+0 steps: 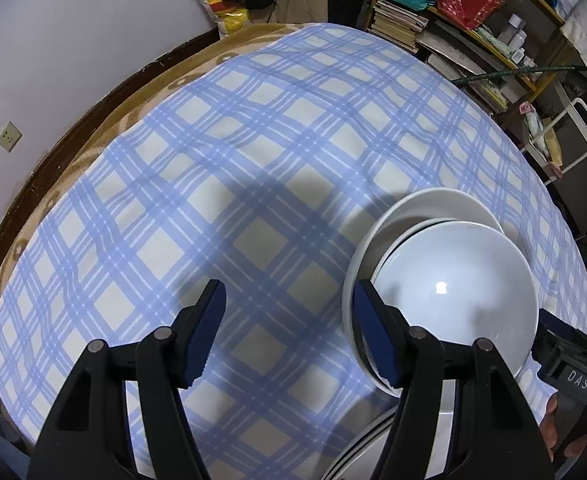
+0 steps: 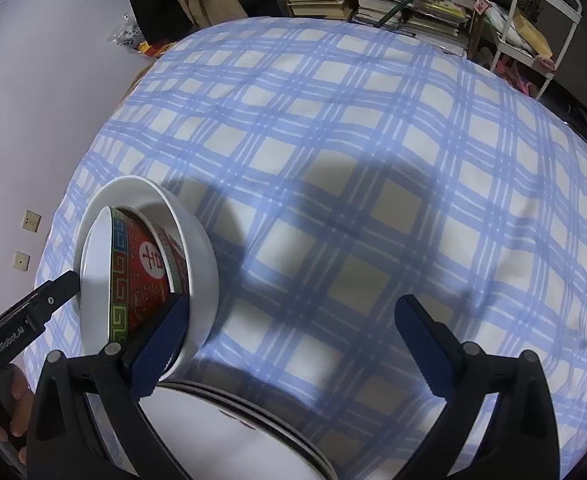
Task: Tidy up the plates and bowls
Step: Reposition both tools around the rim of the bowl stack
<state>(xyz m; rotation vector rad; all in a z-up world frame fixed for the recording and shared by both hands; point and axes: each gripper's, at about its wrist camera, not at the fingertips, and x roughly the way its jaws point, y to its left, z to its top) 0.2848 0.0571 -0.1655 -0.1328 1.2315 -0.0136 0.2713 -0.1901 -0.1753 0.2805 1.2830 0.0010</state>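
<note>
A red patterned bowl (image 2: 149, 268) with a white inside (image 1: 453, 292) sits nested in a larger white bowl (image 2: 199, 252) (image 1: 425, 208) on the blue checked cloth (image 1: 253, 160). My left gripper (image 1: 289, 332) is open, only cloth between its fingers; its right finger (image 1: 373, 336) overlaps the stack's left edge. My right gripper (image 2: 293, 344) is open too, its left finger (image 2: 157, 348) against the white bowl's outer wall. Each gripper shows in the other's view, flanking the bowls. A stack of white plates (image 2: 233, 440) (image 1: 357, 456) lies just below the bowls, near the grippers.
A brown blanket (image 1: 105, 120) under the cloth reaches a dark wooden edge by the wall with sockets (image 1: 9, 136). Shelves of books and boxes (image 1: 453, 20) and a white cart (image 2: 541, 20) stand beyond the far side. Hands (image 2: 13, 400) hold the grippers.
</note>
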